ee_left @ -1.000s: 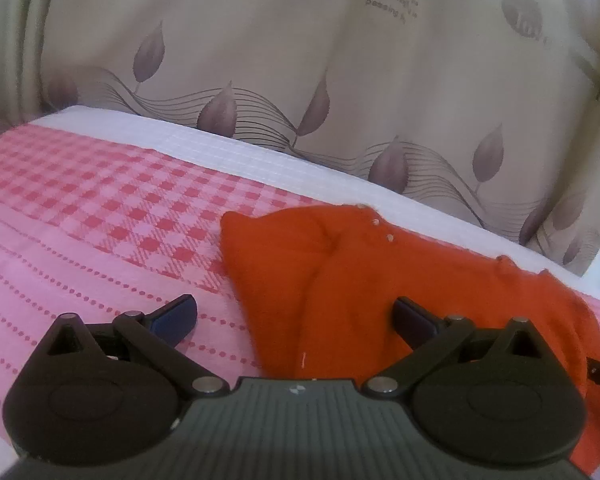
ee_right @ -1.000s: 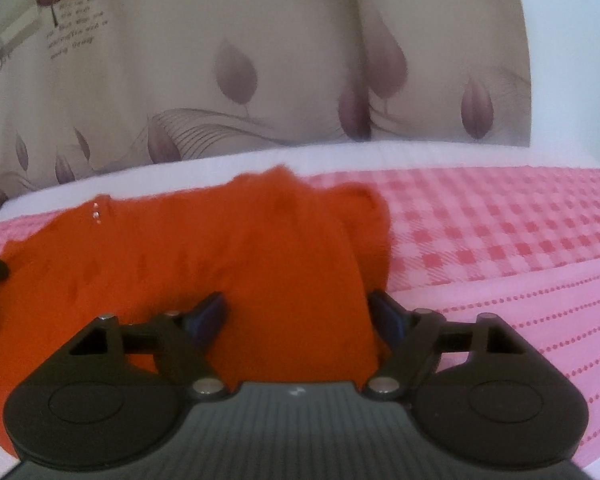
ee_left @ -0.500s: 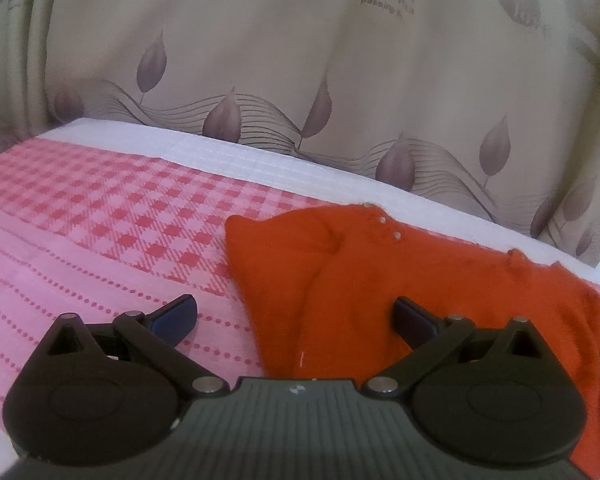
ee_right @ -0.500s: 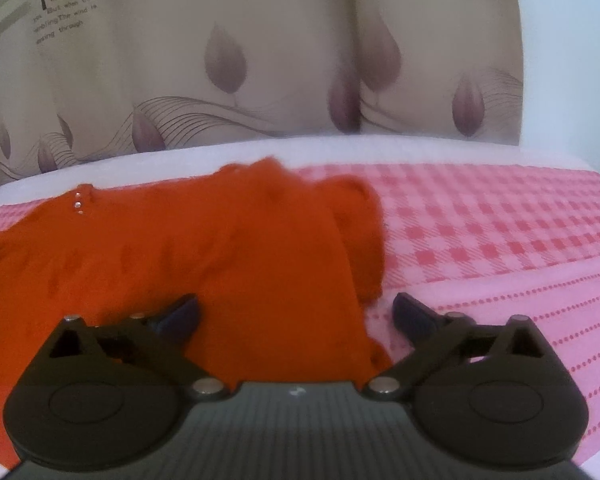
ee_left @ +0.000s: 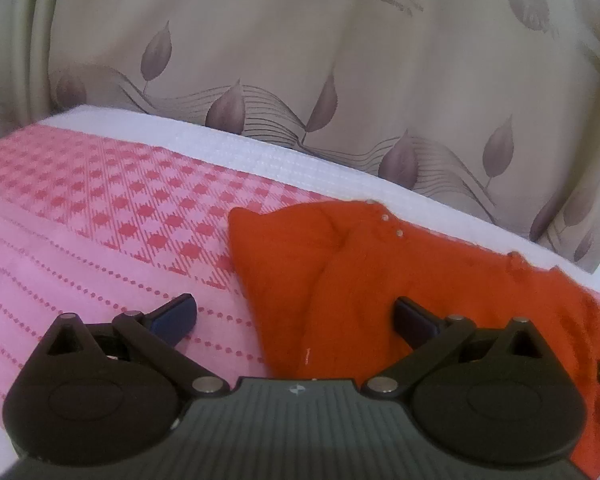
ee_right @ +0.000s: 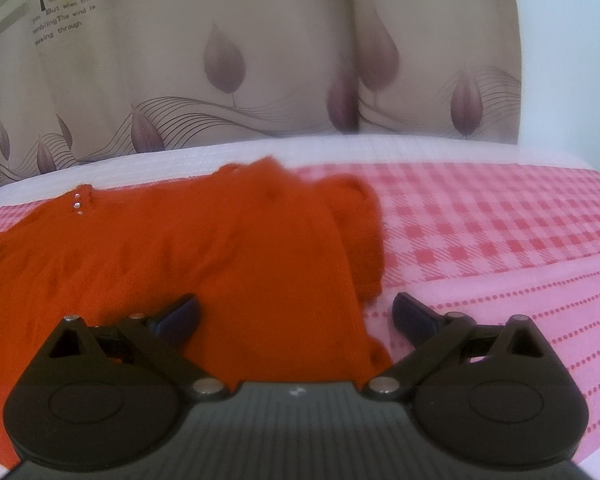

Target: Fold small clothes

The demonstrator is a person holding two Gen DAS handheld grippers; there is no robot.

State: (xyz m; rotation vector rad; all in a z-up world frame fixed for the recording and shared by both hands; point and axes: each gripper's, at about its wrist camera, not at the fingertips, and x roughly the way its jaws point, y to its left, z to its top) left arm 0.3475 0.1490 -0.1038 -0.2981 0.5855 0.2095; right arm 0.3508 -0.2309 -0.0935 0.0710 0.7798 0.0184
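Note:
A small orange knit sweater (ee_left: 380,280) lies flat on the pink bed cover, with small pearl buttons near its neck. In the left wrist view my left gripper (ee_left: 296,314) is open and empty, over the sweater's left edge. In the right wrist view the sweater (ee_right: 180,252) fills the left and middle. My right gripper (ee_right: 296,314) is open and empty, over the sweater's right side, where a sleeve (ee_right: 360,232) lies folded in. A dark fingertip of the other gripper shows at the frame edge in each view.
The bed cover (ee_left: 80,216) is pink with a red check band and dotted stripes. A white mattress strip (ee_right: 380,150) runs along the far edge. A beige curtain with leaf prints (ee_left: 340,60) hangs close behind the bed.
Both grippers have pulled back and risen a little from the sweater. The right gripper's jaws have opened wider. The sweater lies still.

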